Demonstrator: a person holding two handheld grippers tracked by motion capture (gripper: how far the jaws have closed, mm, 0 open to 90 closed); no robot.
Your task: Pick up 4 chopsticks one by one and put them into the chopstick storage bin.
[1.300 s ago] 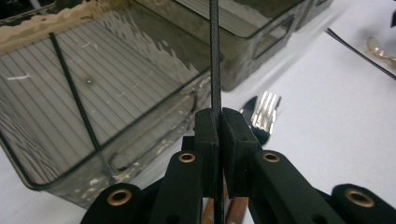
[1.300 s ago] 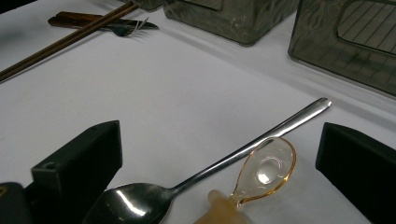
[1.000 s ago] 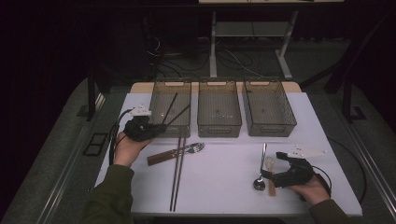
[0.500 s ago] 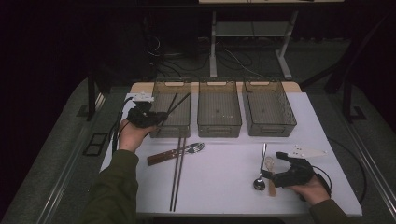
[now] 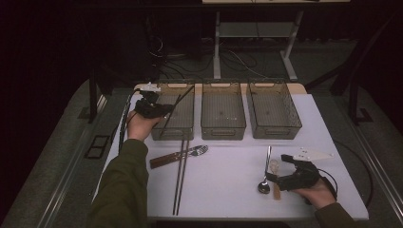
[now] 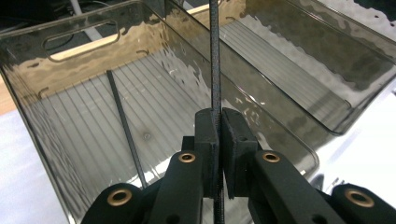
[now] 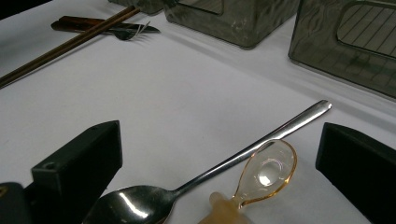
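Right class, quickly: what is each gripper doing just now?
Left gripper: shut on a black chopstick.
Right gripper: open, holding nothing.

Three bins (image 5: pixel 222 114) wall off the table's (image 5: pixel 228 190) far edge; chopsticks (image 5: pixel 179 175) and spoons (image 5: pixel 264 183) break the open front.

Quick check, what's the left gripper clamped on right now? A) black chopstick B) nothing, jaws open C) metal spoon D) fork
A: in the left gripper view the left gripper has its jaws pressed together on a thin black chopstick over the leftmost bin, where another chopstick already lies.
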